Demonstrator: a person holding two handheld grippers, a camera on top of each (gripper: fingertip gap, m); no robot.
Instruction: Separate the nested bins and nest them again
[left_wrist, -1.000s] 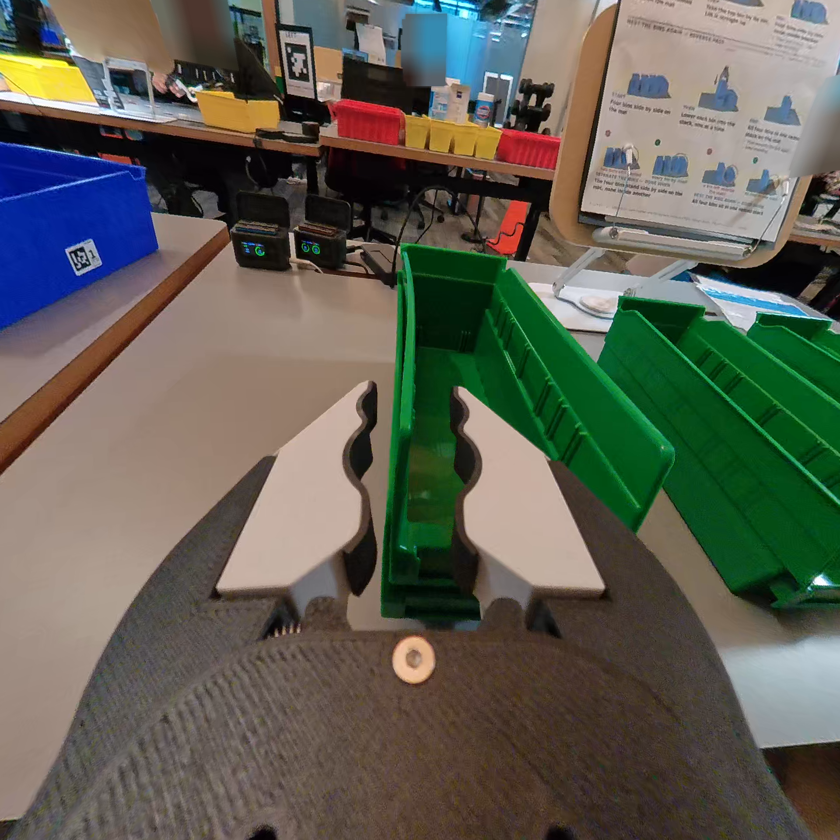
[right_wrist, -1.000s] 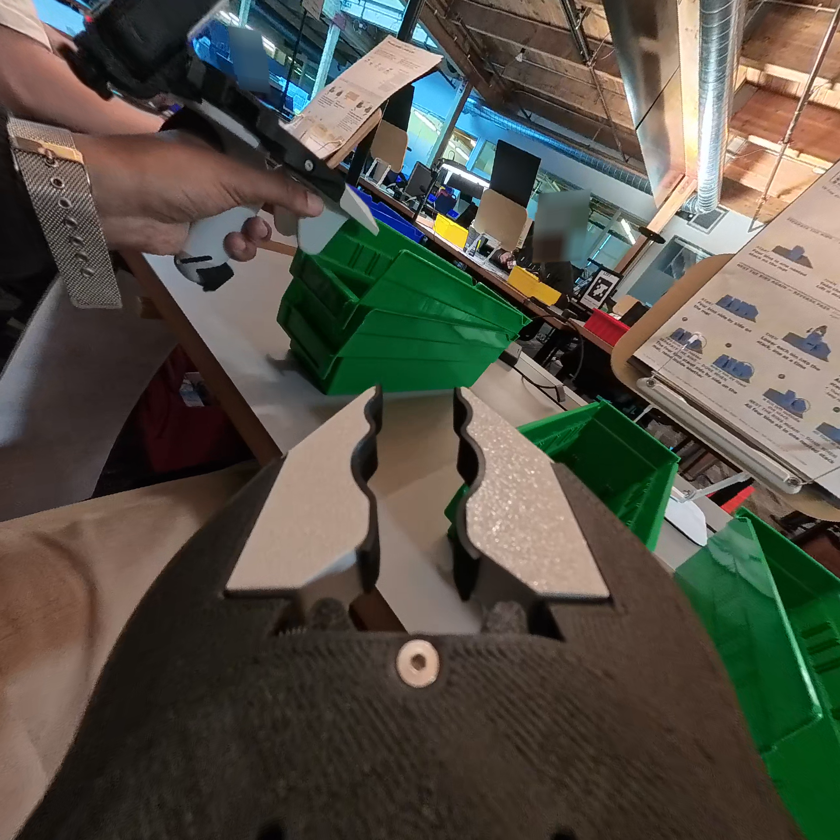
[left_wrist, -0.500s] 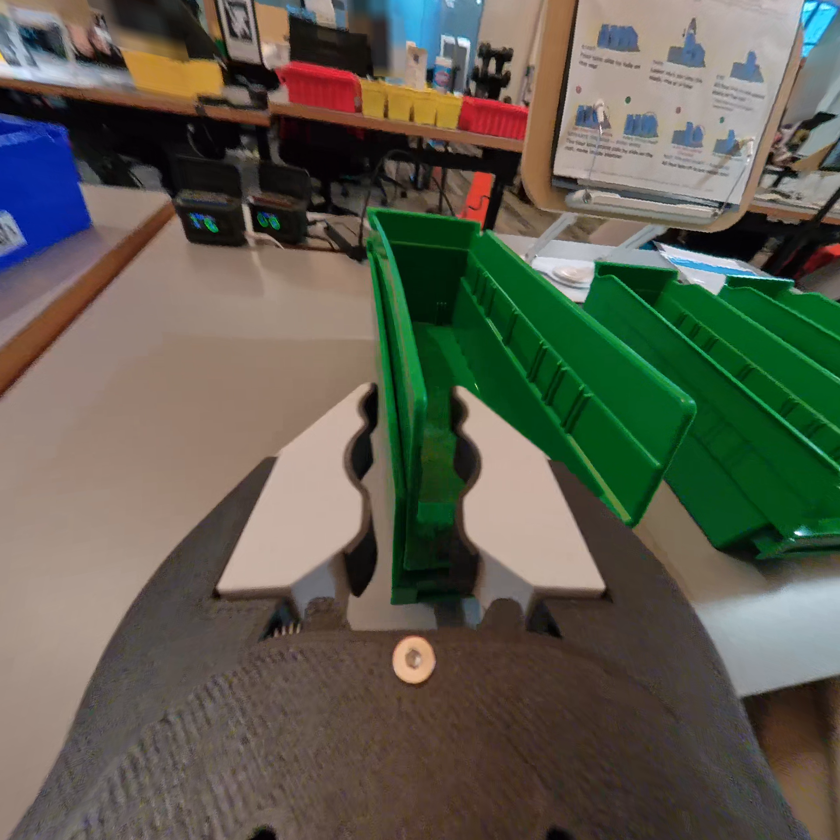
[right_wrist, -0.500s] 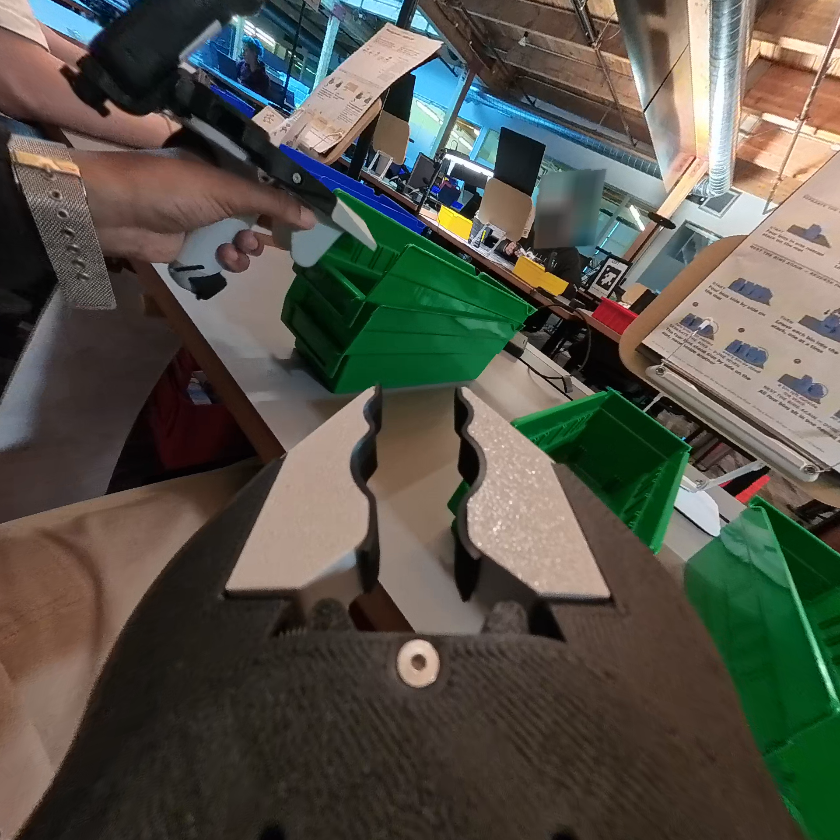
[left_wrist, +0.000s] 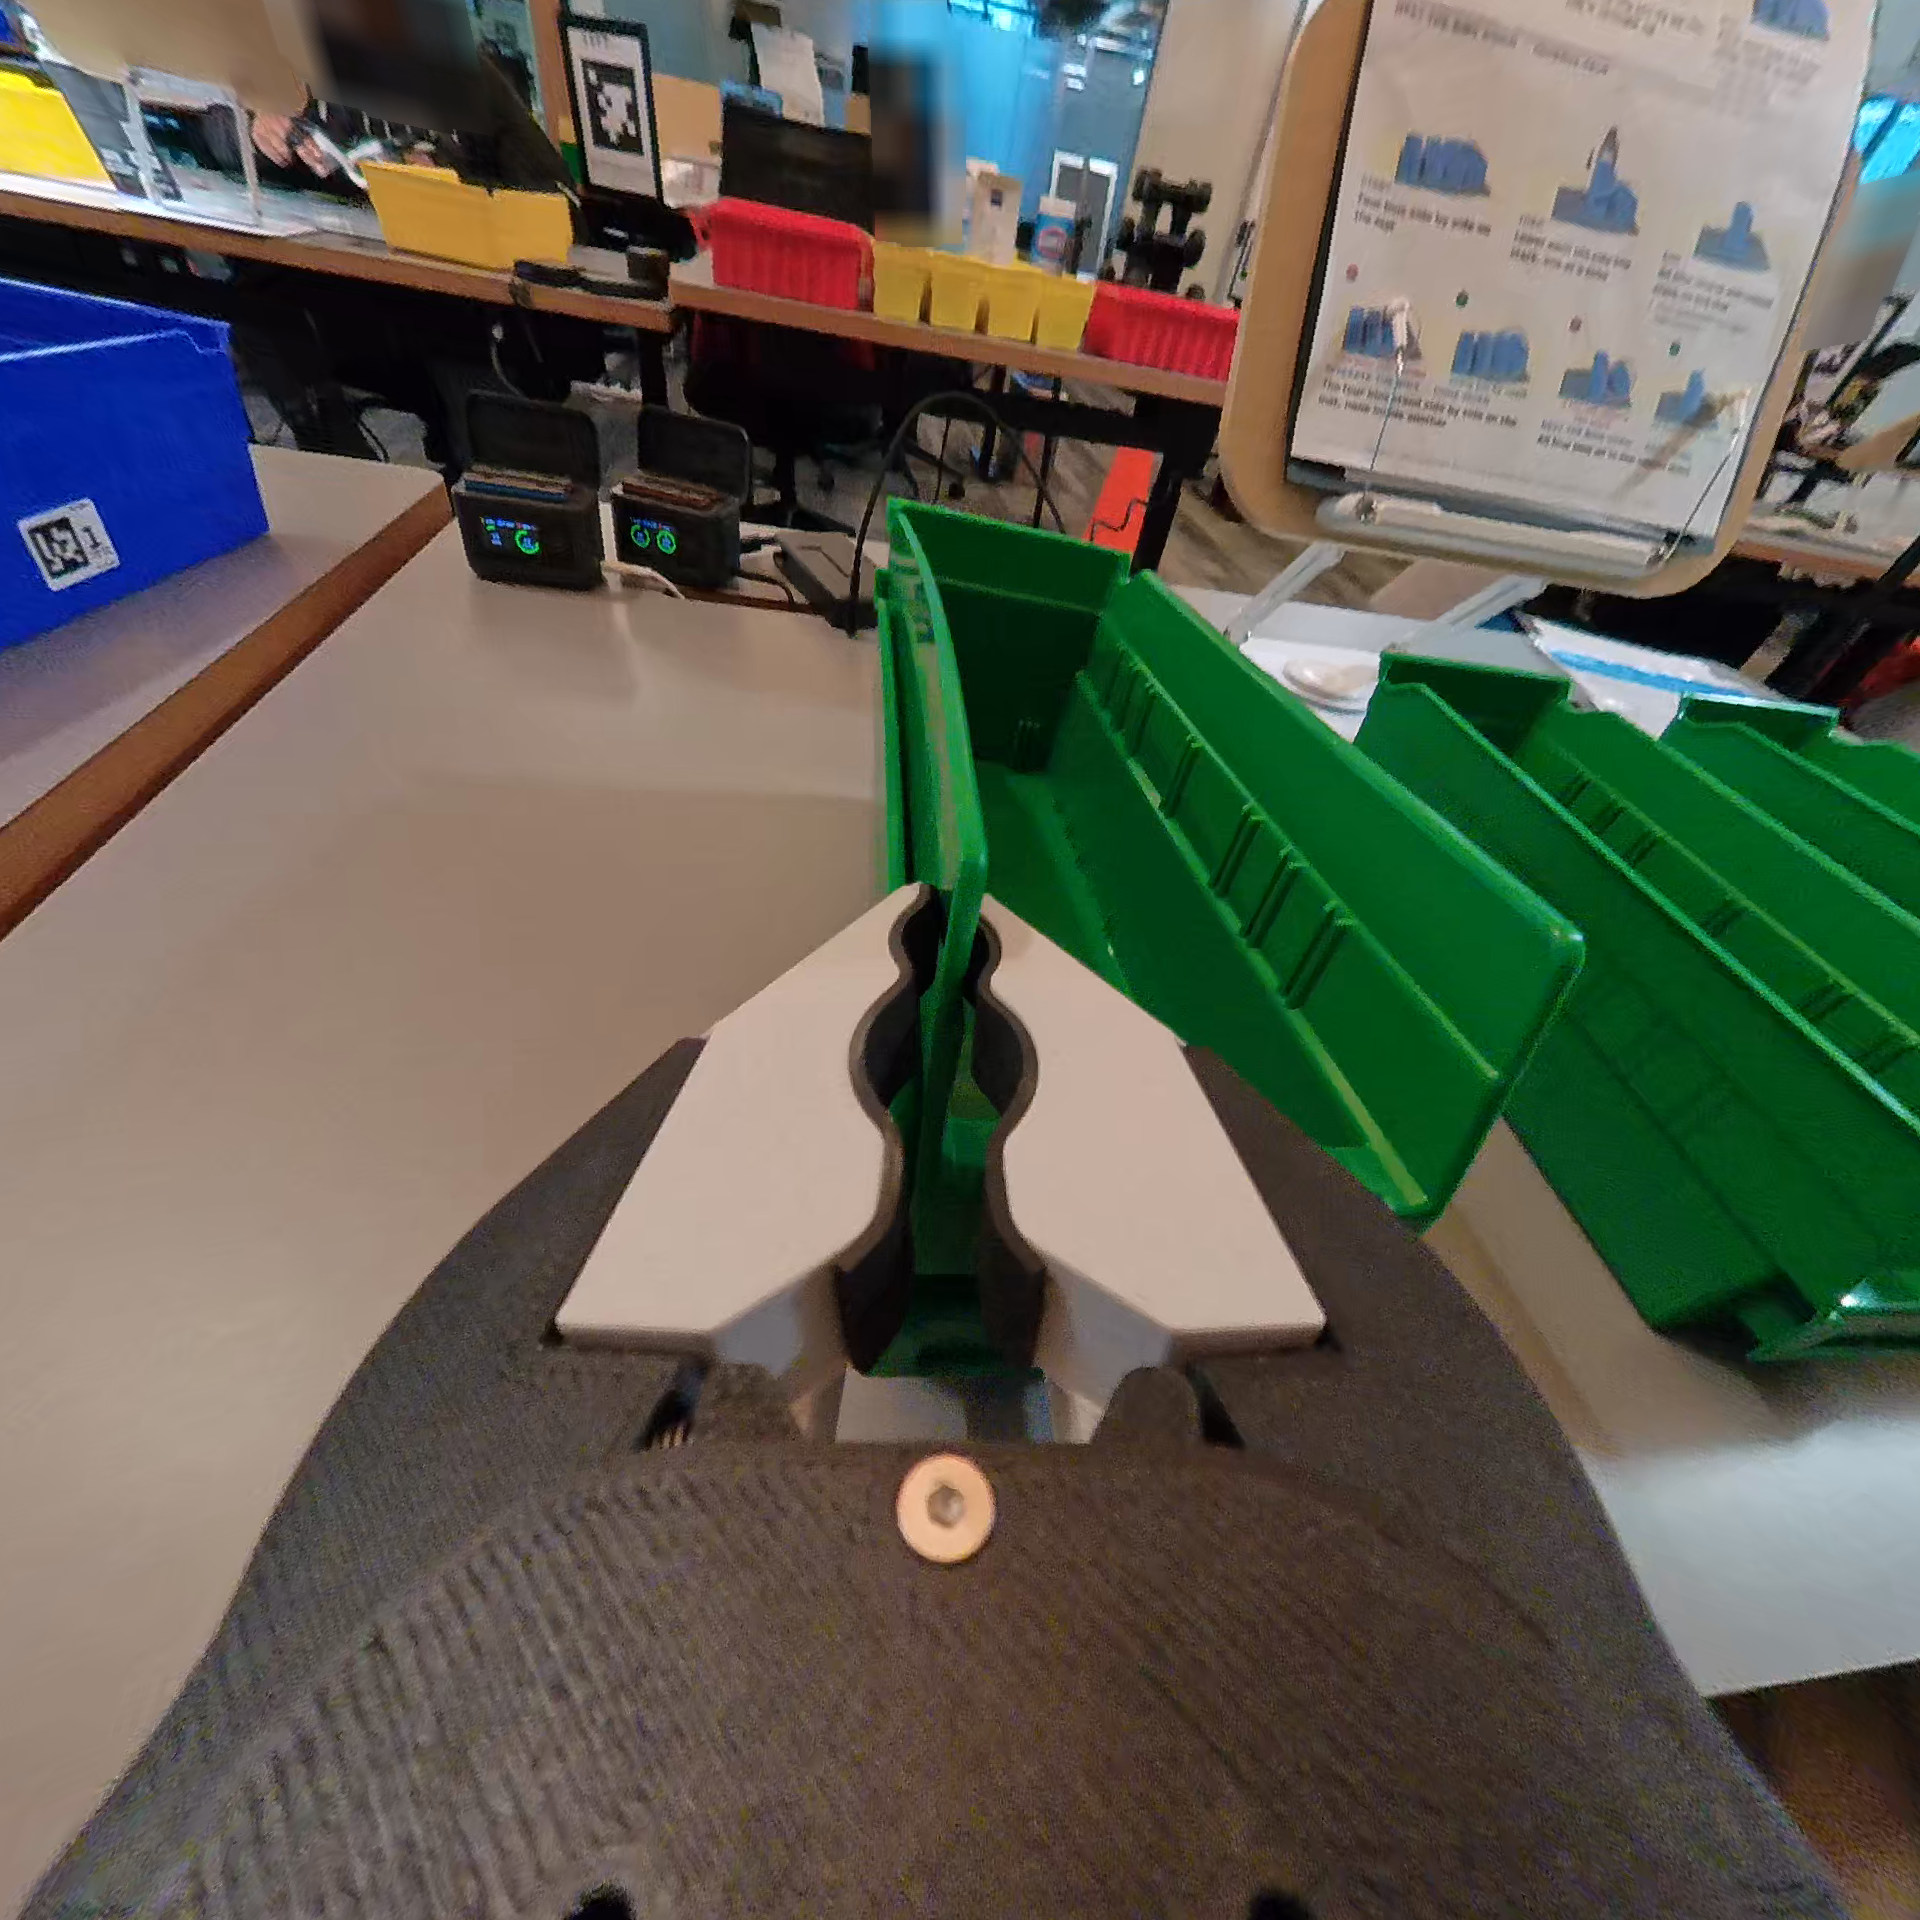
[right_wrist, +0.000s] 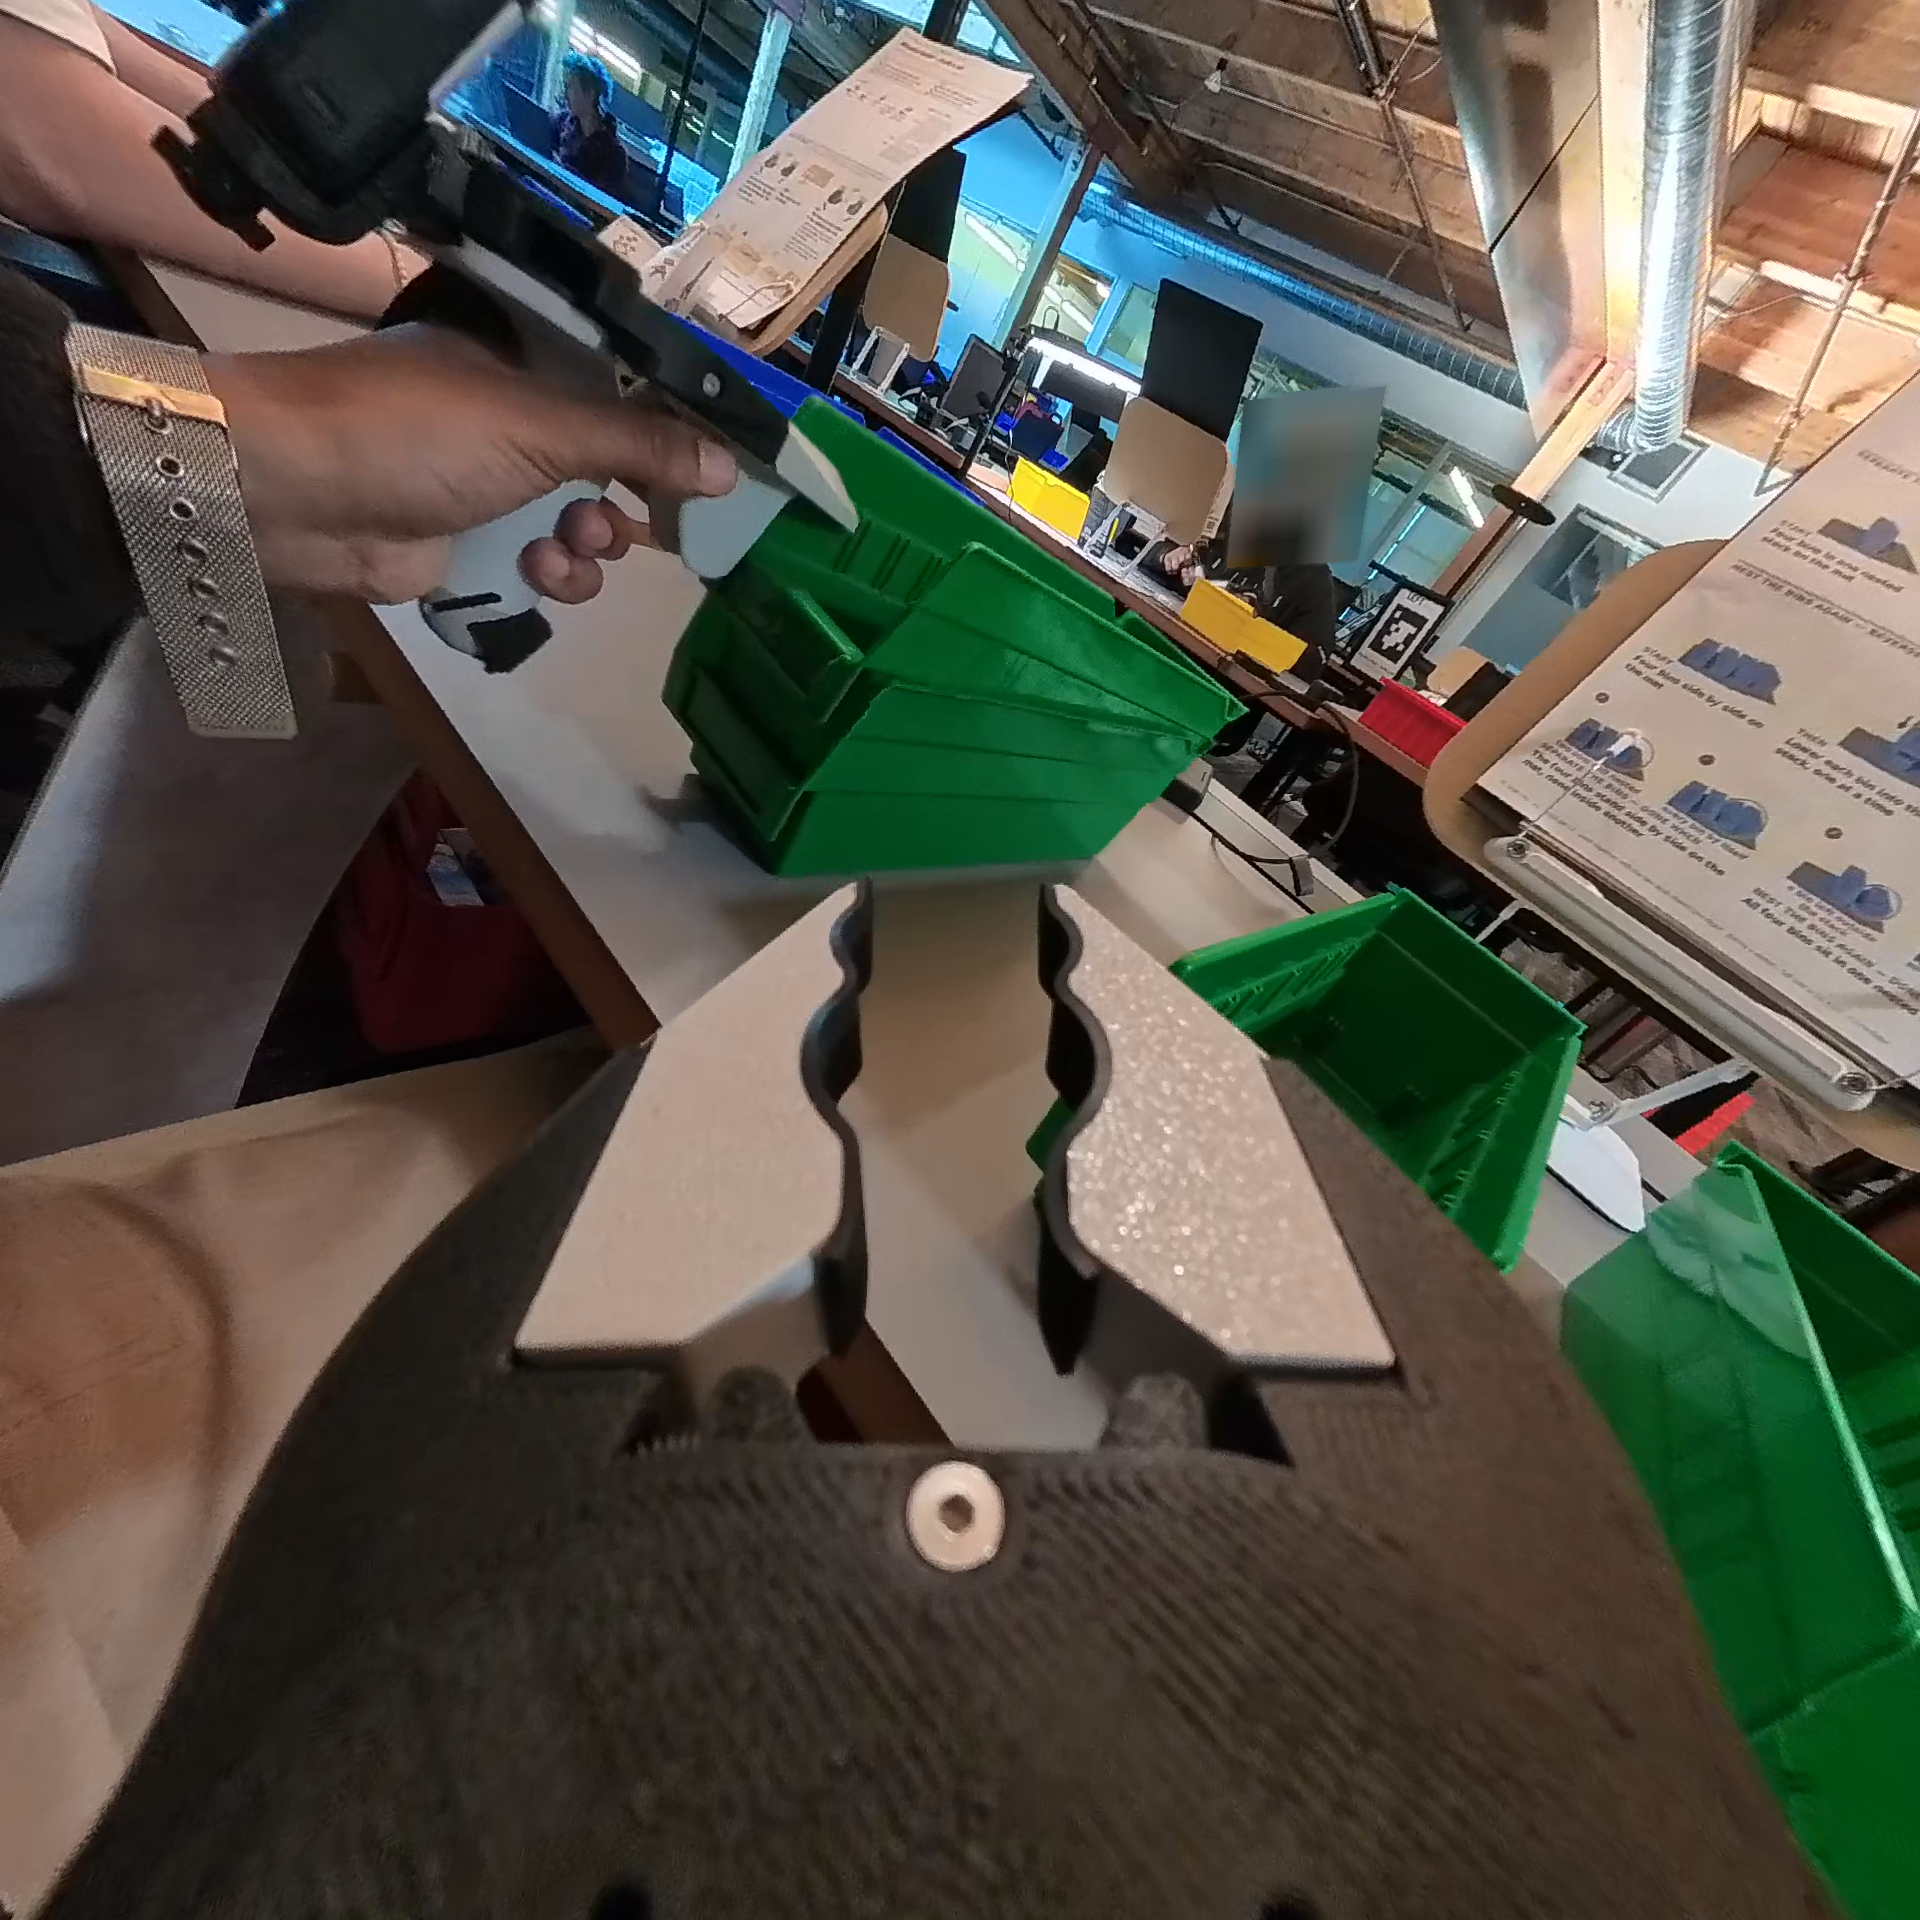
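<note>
Because the top bin (left_wrist: 1195, 883) must lift from the stack, the left gripper (left_wrist: 943, 935) pinches its wall; the right gripper (right_wrist: 951, 914) waits spread beside that stack.

Grey table (left_wrist: 436, 935), long workbenches (left_wrist: 935, 332) behind, exposed wooden ceiling (right_wrist: 1299, 125), silver duct (right_wrist: 1662, 208)

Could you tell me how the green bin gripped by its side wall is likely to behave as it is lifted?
The top bin is long, thin-walled plastic held at one wall near its end, so it will probably sag and tilt. The wall looks bowed between the left gripper jaws, so expect flex. It looks light; its glossy surface may slip.
</note>
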